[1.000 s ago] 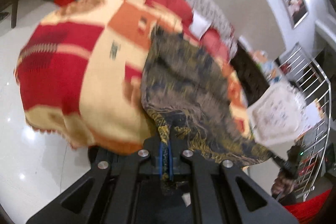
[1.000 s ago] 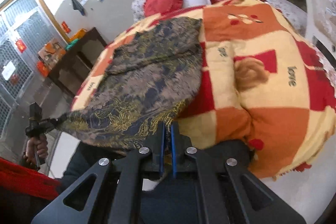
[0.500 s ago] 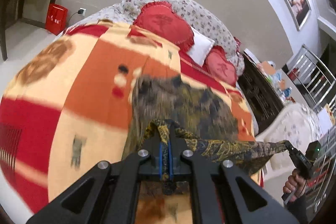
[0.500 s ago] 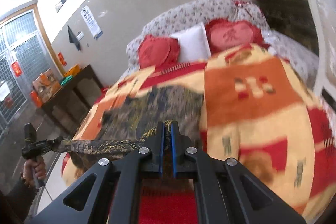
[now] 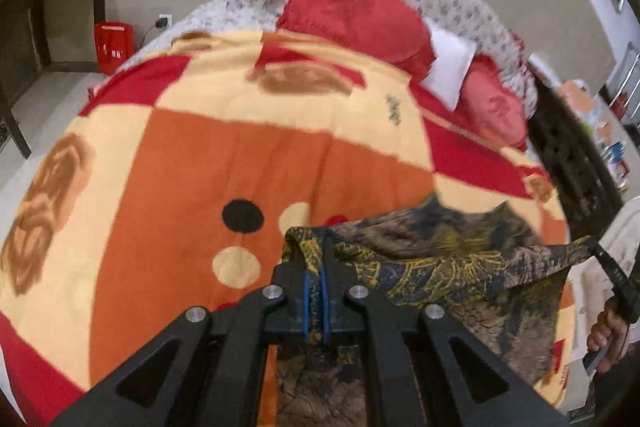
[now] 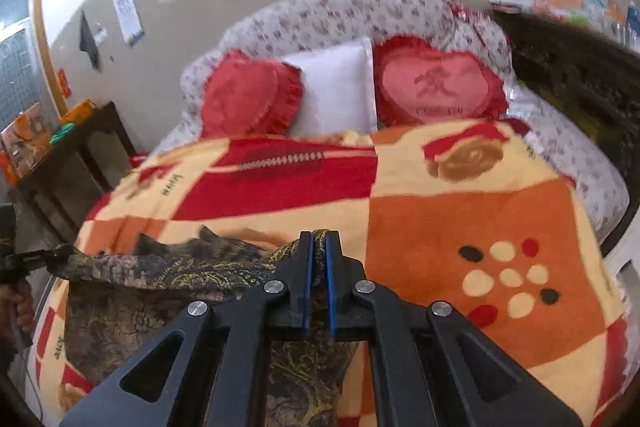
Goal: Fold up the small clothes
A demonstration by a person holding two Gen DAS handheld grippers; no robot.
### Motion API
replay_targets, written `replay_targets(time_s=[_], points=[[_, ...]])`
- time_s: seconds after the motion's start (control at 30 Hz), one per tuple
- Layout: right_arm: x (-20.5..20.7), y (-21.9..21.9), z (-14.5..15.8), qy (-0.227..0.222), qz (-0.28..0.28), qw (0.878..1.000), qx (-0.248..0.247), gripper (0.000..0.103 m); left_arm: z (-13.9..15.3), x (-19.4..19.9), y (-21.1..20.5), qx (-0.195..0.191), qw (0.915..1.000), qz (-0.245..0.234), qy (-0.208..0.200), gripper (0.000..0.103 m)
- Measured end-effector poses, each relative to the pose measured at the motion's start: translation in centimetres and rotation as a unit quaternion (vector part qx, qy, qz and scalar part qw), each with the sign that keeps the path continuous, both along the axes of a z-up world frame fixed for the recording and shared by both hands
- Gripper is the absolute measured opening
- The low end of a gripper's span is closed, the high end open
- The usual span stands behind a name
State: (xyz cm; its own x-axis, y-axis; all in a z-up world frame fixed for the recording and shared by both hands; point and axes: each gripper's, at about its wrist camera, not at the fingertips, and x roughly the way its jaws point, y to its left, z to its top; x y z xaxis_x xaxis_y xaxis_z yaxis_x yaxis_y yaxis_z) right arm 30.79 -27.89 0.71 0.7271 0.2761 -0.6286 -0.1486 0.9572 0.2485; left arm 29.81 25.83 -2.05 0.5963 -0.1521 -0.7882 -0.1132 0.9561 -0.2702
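A dark patterned garment [image 5: 448,267] with gold and blue print is stretched between my two grippers above the bed. My left gripper [image 5: 316,247] is shut on one corner of it. My right gripper [image 6: 318,241] is shut on the opposite corner, and the garment [image 6: 168,267] runs off to the left from there. The cloth's folded edge hangs taut between the two grips, with the lower layer draped on the blanket beneath. In the left wrist view the right gripper [image 5: 596,251] pinches the far corner, held by a hand [image 5: 608,335].
The bed carries a checked orange, red and cream blanket [image 5: 224,167]. Red heart pillows [image 6: 436,83] and a white pillow [image 6: 336,87] lean on the floral headboard. A dark side table [image 6: 76,163] stands left of the bed, dark carved furniture [image 6: 576,79] to the right.
Both grippers have carried the garment's near edge across the bed toward the pillows, folding it over itself. The cloth now covers less of the blanket.
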Motion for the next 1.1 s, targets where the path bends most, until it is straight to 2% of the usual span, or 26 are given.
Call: replay_targets(time_s=[0.1, 0.17, 0.2, 0.23, 0.27, 0.3, 0.4, 0.53, 0.7, 0.77, 0.87, 0.97, 1.03, 1.1], points=[[0.8, -0.1, -2.2, 0.020, -0.005, 1.000, -0.001, 0.007, -2.2, 1.0, -0.1, 0.012, 0.9997, 0.003, 0.019, 0.010], [1.2, -0.3, -3.4, 0.034, -0.009, 0.999, 0.001, 0.007, -3.3, 1.6, 0.1, 0.007, 0.9996, 0.006, 0.026, 0.011], [1.4, -0.5, -3.9, 0.040, -0.011, 0.999, 0.005, 0.007, -3.8, 1.8, 0.2, 0.004, 0.9995, 0.010, 0.030, 0.016], [1.7, -0.7, -4.3, 0.045, -0.013, 0.999, 0.013, 0.007, -4.0, 1.9, 0.3, 0.007, 0.9993, 0.015, 0.034, 0.024], [1.8, -0.9, -4.5, 0.047, -0.015, 0.999, 0.020, 0.007, -4.1, 1.9, 0.4, 0.025, 0.9987, 0.027, 0.035, 0.050], [2.0, -1.1, -4.7, 0.051, -0.018, 0.998, 0.031, 0.008, -3.9, 1.8, 0.5, 0.045, 0.9979, 0.039, 0.027, 0.066], [1.8, -1.5, -4.4, 0.053, -0.013, 0.997, 0.052, 0.012, -2.8, 0.7, 1.4, 0.066, 0.9966, 0.049, 0.003, 0.068], [-0.1, -1.2, -1.8, 0.013, 0.002, 1.000, 0.021, 0.014, 0.0, -2.6, 0.9, 0.095, 0.9923, 0.058, -0.054, 0.068], [-3.4, -0.2, 0.3, -0.022, -0.004, 1.000, -0.008, 0.017, 1.1, -6.6, -3.3, 0.080, 0.9927, 0.004, -0.090, 0.068], [-4.1, 0.9, 0.0, -0.019, 0.007, 1.000, -0.010, 0.018, -0.1, -7.5, -6.2, 0.075, 0.9934, -0.033, -0.081, 0.068], [-4.8, 4.8, -1.4, -0.002, 0.045, 0.998, -0.046, 0.018, -2.0, -7.0, -9.7, 0.107, 0.9912, -0.055, -0.055, 0.064], [-4.7, 8.8, -3.5, 0.017, 0.076, 0.994, -0.080, 0.018, -4.8, -5.0, -11.0, 0.122, 0.9917, -0.042, -0.003, 0.060], [-3.8, 10.3, -5.2, 0.047, 0.072, 0.992, -0.093, 0.018, -6.5, -3.7, -11.3, 0.126, 0.9911, -0.028, 0.032, 0.060], [-2.4, 11.1, -7.1, 0.086, 0.056, 0.988, -0.112, 0.021, -7.4, -3.3, -11.2, 0.118, 0.9927, -0.013, 0.023, 0.064]])
